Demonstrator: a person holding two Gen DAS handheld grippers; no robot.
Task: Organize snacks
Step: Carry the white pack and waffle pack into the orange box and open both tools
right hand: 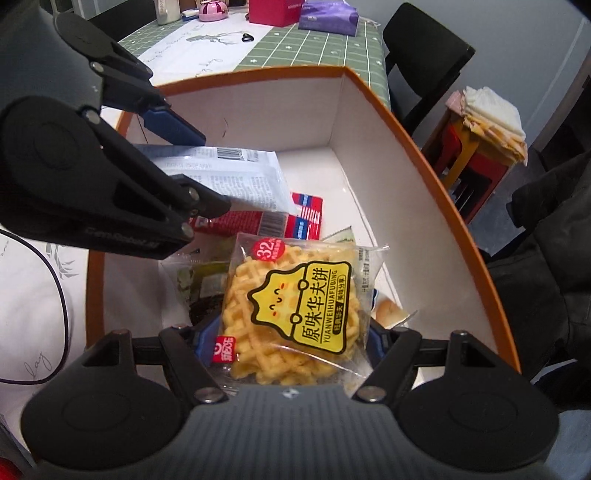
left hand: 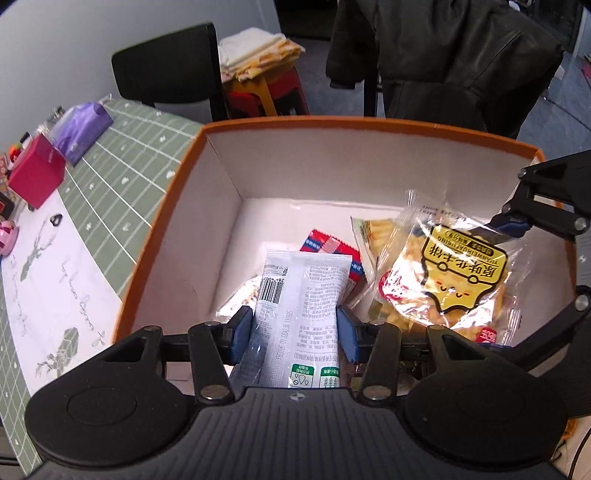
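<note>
An orange-rimmed box (left hand: 173,192) (right hand: 417,147) with white inner walls stands on the table. Both grippers reach down into it. My left gripper (left hand: 295,332) (right hand: 192,166) is shut on a white snack packet (left hand: 303,291) (right hand: 240,177) with a barcode, its blue pads (left hand: 242,328) pressing both sides. My right gripper (right hand: 291,341) (left hand: 506,284) is shut on a clear waffle packet (right hand: 291,310) (left hand: 454,273) with a yellow label. On the box floor lie a red packet (left hand: 332,245) (right hand: 306,218), a dark green packet (right hand: 199,284) and a small bun packet (right hand: 388,310).
The table's green grid cloth (left hand: 122,173) holds a red box (left hand: 37,173), a purple tissue pack (left hand: 81,125) and a pink item (right hand: 212,9). A black chair (left hand: 166,70), a red stool with folded cloths (left hand: 258,55) and a dark jacket (left hand: 461,55) stand beyond the box.
</note>
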